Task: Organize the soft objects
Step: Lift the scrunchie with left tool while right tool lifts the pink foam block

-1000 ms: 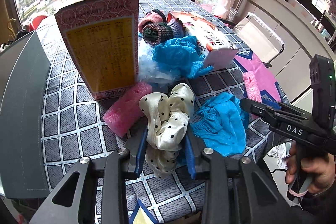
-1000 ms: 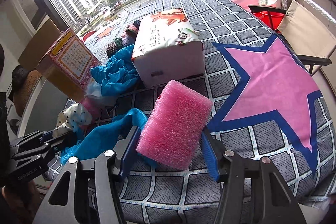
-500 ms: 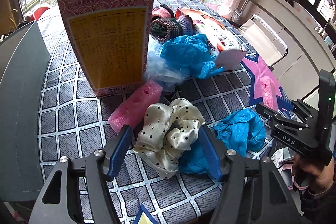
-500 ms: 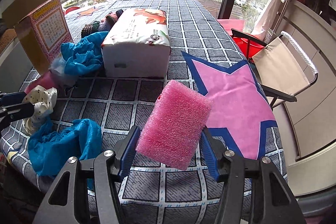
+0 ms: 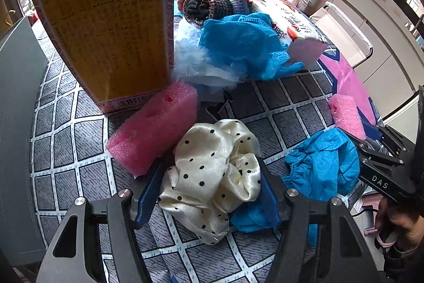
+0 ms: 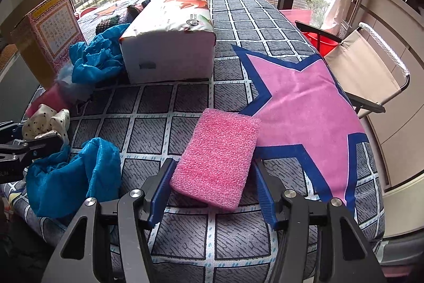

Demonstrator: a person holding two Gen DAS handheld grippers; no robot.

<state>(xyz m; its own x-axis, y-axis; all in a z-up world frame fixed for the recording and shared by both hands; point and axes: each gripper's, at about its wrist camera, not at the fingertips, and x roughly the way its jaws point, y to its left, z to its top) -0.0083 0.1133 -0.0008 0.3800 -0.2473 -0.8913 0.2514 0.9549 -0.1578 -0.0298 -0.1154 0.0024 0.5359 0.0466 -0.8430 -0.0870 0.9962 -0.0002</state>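
A: So, where is the scrunchie (image 5: 212, 171) now?

B: Cream satin w/ black dots, it lies on the checked tablecloth (image 5: 74, 150), between the two blue pads of the left gripper (image 5: 209, 192). Jaws stand apart approx. halfway; the pads are beside the fabric, not squeezing it, so nothing is gripped.

A: And the right gripper (image 6: 212, 192)?

B: It has the flat pink foam pad (image 6: 216, 159) between its fingers. The left pad touches the foam's edge, the right one seems a little apart. If it really clamps, I cannot tell. The foam's far end rests at the edge of the pink star (image 6: 304, 102) on the cloth.

A: What is around the scrunchie?

B: Just left, a pink foam block (image 5: 153, 129), touching the tall red-yellow box (image 5: 106, 25). Just right, a crumpled blue cloth (image 5: 323, 163). Farther back: another blue cloth (image 5: 238, 41) over smth white and fluffy, knitted items (image 5: 206, 4), and a tissue pack (image 6: 169, 39).
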